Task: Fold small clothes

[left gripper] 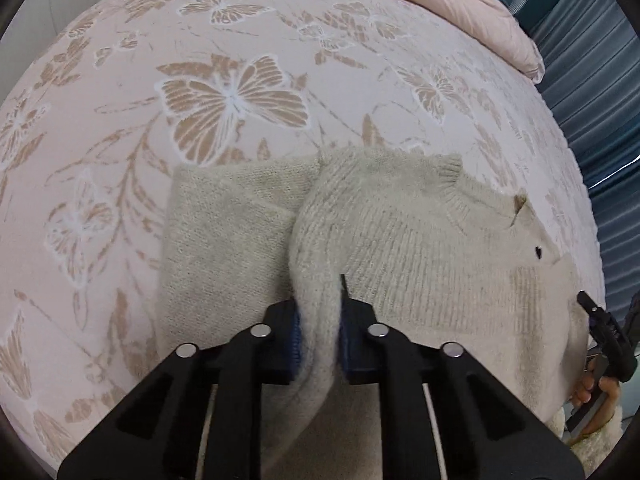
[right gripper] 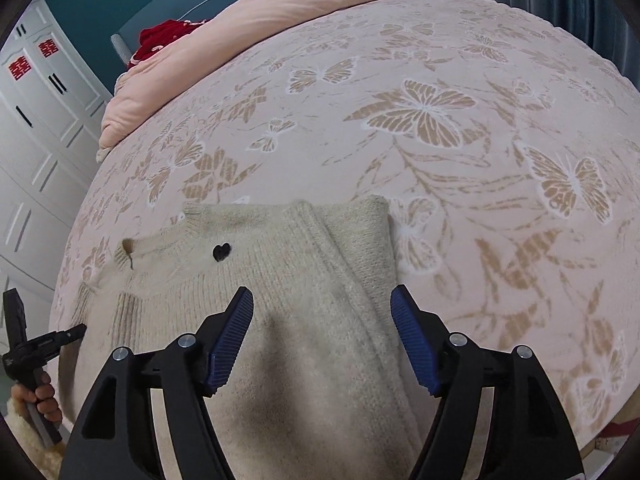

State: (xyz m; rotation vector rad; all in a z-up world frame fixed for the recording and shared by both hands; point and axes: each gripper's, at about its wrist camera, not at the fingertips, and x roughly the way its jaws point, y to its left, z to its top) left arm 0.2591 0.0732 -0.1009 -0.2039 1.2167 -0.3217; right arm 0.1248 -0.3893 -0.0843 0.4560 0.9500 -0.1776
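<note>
A small cream knitted sweater (left gripper: 400, 240) with a ribbed neck and a little black heart (right gripper: 221, 252) lies on the bed. My left gripper (left gripper: 320, 320) is shut on a fold of the sweater's knit, pinched between the blue pads. One side of the sweater (left gripper: 224, 232) is folded over to the left of it. My right gripper (right gripper: 322, 316) is open and empty, held just above the sweater's body (right gripper: 320, 360). In the left wrist view a hand-held gripper (left gripper: 604, 332) shows at the right edge. In the right wrist view one (right gripper: 28, 348) shows at the left edge.
The bed cover (right gripper: 440, 120) is pink with tan and white butterflies. A pink duvet (right gripper: 280, 12) lies rolled at the far end, with a red cloth (right gripper: 160, 38) beside it. White wardrobe doors (right gripper: 36, 120) stand at the left, blue curtains (left gripper: 588, 80) at the right.
</note>
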